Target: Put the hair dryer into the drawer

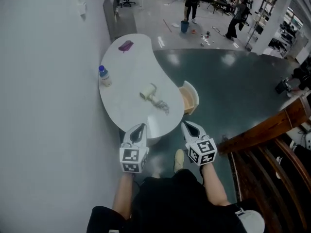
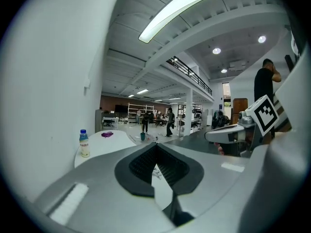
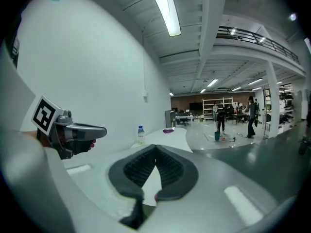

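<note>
On the white table (image 1: 127, 72) ahead lies the hair dryer (image 1: 149, 94), on its side near the front edge, with its cord (image 1: 163, 106) trailing toward the person. Just to the right, at the table's edge, the drawer (image 1: 188, 98) stands pulled out; its wooden inside shows and looks empty.

Both tools hang short of the table. The left gripper (image 1: 140, 128) is clenched with nothing between its pads, and the right gripper (image 1: 187, 125) is clenched and empty too. Both point slightly down, so by my reading the reach hasn't begun.

To do it well, one gripper needs to spread its jaws before it arrives, then come in low. It should take the dryer across the handle or the narrow neck, not the fat barrel, which looks rounded and likely to slip. Mind the cord: left loose, it could snag the table's edge or hang outside the drawer, so the spare gripper might gather it.

A bottle (image 1: 104, 76) by the wall and a purple object (image 1: 125, 45) at the far end sit well clear of the route.
</note>
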The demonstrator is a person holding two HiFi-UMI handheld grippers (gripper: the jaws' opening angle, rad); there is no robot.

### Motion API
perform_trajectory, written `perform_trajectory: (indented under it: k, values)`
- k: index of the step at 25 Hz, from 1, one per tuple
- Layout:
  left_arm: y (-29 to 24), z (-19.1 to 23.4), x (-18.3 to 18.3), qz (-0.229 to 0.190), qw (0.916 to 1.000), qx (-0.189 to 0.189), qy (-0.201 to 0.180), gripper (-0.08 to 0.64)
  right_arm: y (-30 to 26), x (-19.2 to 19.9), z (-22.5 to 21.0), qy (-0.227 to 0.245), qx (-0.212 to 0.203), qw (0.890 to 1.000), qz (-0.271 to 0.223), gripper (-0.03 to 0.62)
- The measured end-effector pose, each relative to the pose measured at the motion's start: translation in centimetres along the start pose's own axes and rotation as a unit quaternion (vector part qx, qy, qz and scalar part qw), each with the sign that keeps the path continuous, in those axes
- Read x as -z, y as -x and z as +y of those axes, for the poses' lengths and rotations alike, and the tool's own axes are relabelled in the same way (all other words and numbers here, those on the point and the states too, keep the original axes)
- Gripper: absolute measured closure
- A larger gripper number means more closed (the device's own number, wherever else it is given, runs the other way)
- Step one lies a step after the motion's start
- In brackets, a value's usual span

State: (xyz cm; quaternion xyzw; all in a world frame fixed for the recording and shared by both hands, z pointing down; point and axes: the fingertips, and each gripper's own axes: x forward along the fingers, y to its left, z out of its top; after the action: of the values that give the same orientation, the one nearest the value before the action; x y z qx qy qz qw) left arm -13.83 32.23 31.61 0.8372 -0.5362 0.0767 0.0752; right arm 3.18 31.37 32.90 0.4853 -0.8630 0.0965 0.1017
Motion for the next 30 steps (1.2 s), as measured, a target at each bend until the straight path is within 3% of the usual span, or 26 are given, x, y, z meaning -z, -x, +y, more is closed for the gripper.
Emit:
perform_trajectory:
  k: [13,23,30]
  values:
    - [-10.5,3.1,1.0,0.032,0.9938,-0.101,0.035,0.552,-12.7,0.0,-7.5,0.009,-0.104,0.994,0.041,0.591]
    - [-16.0,4.3,2.8,0.060,0.9775,-0.188,0.073,0.552,-19.5,1.5,-10.9,0.006,-0.202,0.976,0.077,0.591]
    - [-17.9,5.7,4.9,0.083,0.9673,-0.221,0.092,0.552,-23.5,3.5,-10.8,0.020,-0.241,0.964,0.108,0.591]
